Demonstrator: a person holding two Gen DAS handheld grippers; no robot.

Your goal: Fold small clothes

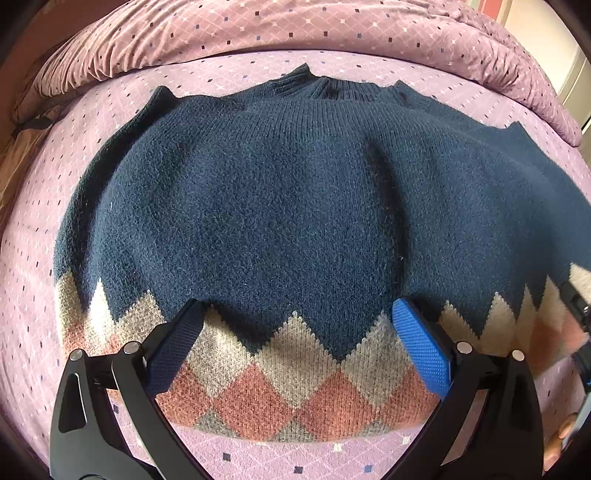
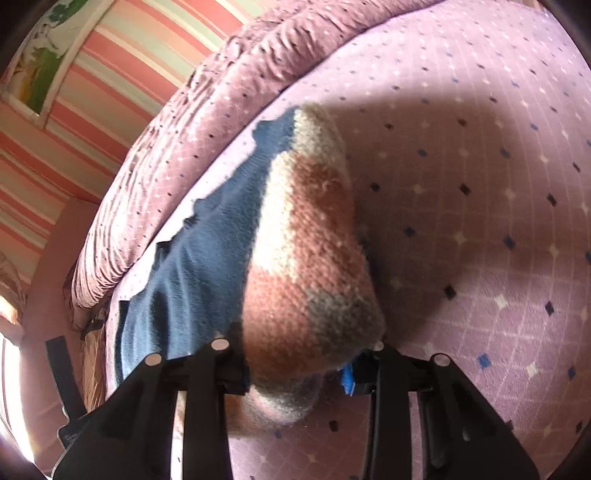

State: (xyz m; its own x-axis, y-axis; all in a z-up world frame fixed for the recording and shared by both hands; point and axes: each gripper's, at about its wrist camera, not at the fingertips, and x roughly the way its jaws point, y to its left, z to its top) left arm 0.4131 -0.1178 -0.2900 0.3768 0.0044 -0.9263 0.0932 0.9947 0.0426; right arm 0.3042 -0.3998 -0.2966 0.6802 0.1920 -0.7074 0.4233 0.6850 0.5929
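**Tongs at the hem: left pair gaping, right pair holding a corner**

The left tongs (image 1: 295, 343) stand wide apart, pointing steeply down over the patterned hem of the sweater (image 1: 295, 206), with nothing pinched; the diamond band shows plainly in the gap between the two pads. The sweater lies flat on the bed (image 1: 48, 192), its collar at the far side towards the rumpled quilt (image 1: 258, 29) and its hem nearest the tongs, so its length runs away from both hands and the hem runs crosswise in front of them.

Further right, at the edge of the left view, the right tongs (image 2: 299, 373) reach the sweater's right hem corner. In the right wrist view the patterned corner bulges up between the two pads, which stand close on either side and appear clamped on the knit; the corner looks lifted a little off the bed, with a shadow beneath it.

I judge that the coming move turns on the left hem corner: it lies to the left of the left tongs, which sit over the middle of the hem, so that hand is the nearer one and would need to shift sideways before pinching.
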